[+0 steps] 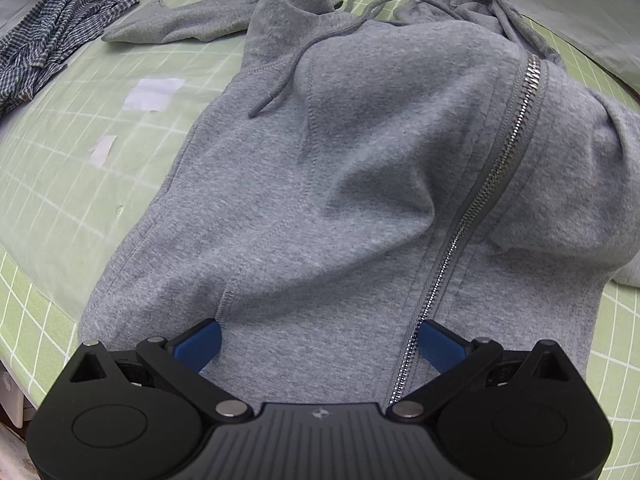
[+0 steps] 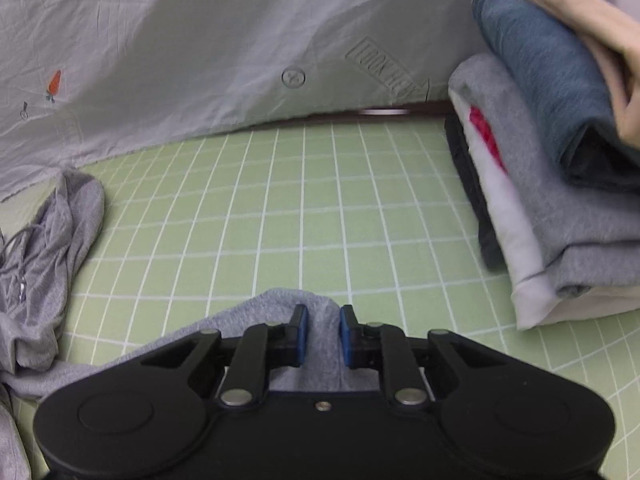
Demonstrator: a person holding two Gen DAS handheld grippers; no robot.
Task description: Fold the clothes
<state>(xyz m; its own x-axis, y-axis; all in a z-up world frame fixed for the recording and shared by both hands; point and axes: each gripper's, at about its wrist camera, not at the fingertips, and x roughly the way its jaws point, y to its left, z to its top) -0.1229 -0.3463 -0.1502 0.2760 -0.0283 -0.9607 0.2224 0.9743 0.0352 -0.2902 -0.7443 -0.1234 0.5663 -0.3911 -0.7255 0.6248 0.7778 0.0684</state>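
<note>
Surface: green gridded mat (image 2: 280, 208).
My left gripper (image 1: 320, 344): spread above grey hoodie (image 1: 340, 160).
My right gripper (image 2: 323, 336): pinching hoodie fabric.

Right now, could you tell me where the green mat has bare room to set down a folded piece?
The widest free patch of the green mat lies between the crumpled grey garment, the white sheet behind and the stack of folded clothes. In the left view it is crowded: the grey hoodie fills the middle, leaving a strip toward the checked shirt.
</note>
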